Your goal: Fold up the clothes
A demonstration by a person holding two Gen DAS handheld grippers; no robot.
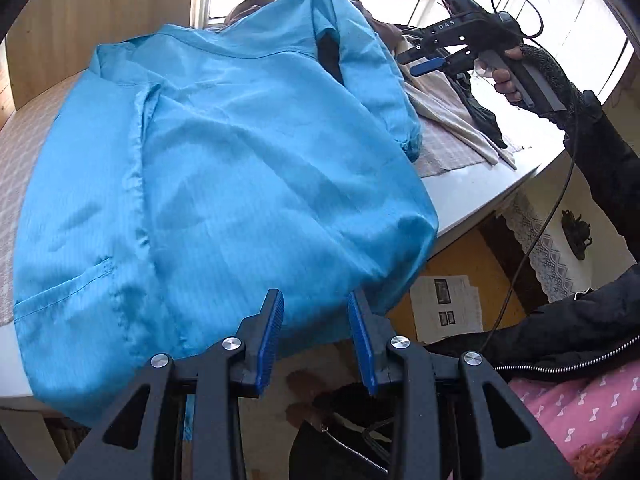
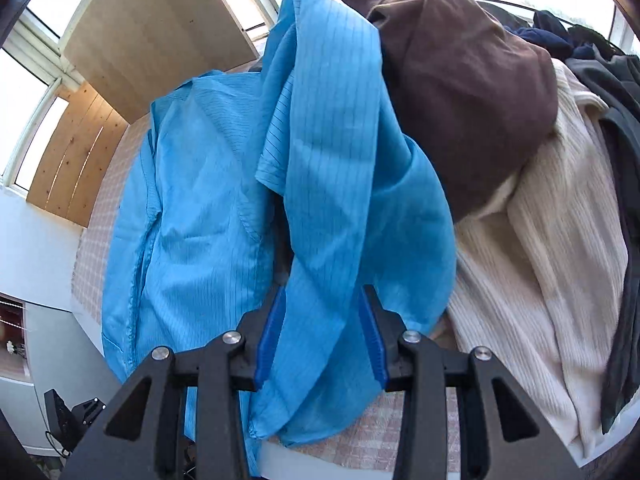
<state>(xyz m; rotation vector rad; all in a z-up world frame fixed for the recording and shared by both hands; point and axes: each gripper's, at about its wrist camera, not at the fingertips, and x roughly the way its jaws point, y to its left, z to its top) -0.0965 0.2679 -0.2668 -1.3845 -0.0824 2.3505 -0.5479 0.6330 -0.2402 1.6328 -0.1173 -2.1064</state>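
Lying spread across the table [image 1: 472, 196], the blue shirt [image 1: 224, 184] hangs over its near edge; the left gripper [image 1: 316, 340] hovers there, fingers spread and empty; the right gripper [image 2: 322, 340] has its fingers parted around a blue sleeve [image 2: 328, 200], beside a brown garment [image 2: 464, 92] and cream sweater [image 2: 548, 248].

One blue garment [image 1: 224, 184], one brown garment [image 2: 464, 92], one cream ribbed knit [image 2: 540, 240], several dark garments [image 2: 612, 80] too tangled to count, two grippers [image 1: 316, 336] [image 2: 326, 336], some printed sheets [image 1: 446, 308] on the floor.
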